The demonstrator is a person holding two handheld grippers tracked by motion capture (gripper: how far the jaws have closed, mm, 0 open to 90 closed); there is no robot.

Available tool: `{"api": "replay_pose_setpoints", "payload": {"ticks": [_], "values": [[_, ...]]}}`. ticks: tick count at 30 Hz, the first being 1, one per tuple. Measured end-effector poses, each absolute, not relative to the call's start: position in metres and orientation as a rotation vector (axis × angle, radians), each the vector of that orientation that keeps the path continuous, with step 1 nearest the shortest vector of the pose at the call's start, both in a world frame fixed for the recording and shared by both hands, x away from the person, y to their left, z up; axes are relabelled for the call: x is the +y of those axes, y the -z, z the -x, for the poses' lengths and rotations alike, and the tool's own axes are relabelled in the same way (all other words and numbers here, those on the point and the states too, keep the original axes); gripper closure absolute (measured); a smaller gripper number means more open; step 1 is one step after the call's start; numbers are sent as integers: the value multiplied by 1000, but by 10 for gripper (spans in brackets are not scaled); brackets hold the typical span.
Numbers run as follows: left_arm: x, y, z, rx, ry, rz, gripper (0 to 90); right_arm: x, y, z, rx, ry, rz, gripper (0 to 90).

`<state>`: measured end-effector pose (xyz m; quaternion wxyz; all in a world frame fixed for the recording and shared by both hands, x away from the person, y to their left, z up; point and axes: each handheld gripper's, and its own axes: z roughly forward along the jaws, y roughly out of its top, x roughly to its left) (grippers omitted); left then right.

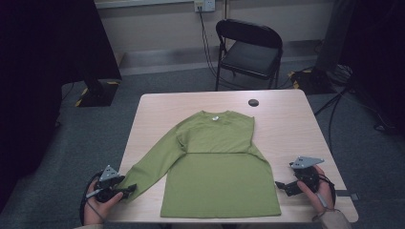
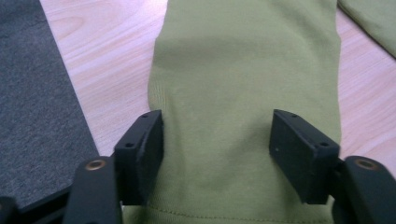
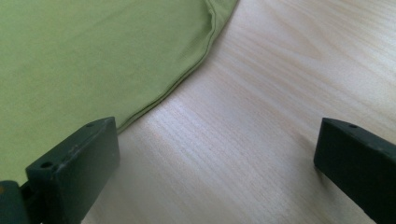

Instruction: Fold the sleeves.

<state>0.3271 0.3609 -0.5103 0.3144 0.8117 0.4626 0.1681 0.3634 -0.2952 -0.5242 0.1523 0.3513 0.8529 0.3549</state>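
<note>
1. High view: green long-sleeved shirt (image 1: 217, 164) lies flat on the wooden worktop (image 1: 286, 129), collar toward the far edge, hem near the person's edge.
2. One sleeve is folded across the chest; the other sleeve (image 1: 153, 164) runs out diagonally toward the near left corner of the worktop.
3. Left gripper (image 1: 128, 191) sits at the cuff end of that outstretched sleeve, held in the person's left hand (image 1: 98, 202).
4. Left gripper view: sleeve (image 2: 243, 93) lies between the two black jaws, cuff seam at the bottom edge. Jaws are part-way apart, one on each side of the fabric, the left one at the sleeve's edge; pads are not squeezing the cloth, so not a grip.
5. Right gripper (image 1: 282, 186) rests just beside the shirt's right side near the hem, held in the right hand (image 1: 322, 191).
6. Right gripper view: jaws stand wide apart over bare worktop (image 3: 261, 140); shirt edge (image 3: 93, 70) runs close to the left jaw, nothing between them.
7. Small dark round thing (image 1: 253, 102) sits near the far edge of the worktop, apart from the shirt.
8. Black folding chair (image 1: 248, 50) stands beyond the worktop.
</note>
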Motion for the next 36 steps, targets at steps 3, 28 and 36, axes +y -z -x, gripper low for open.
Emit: {"api": "replay_pose_setpoints", "payload": {"ticks": [3, 28, 36], "values": [[357, 506, -330, 1236, -421, -2170, 439, -295, 524, -363, 2447, -1019, -1008, 0], [345, 460, -347, 1386, -410, -2053, 876, -295, 524, -363, 2447, -1019, -1008, 0], [342, 430, -360, 1361, -415, -2037, 877, -295, 524, -363, 2447, -1019, -1008, 0]]}}
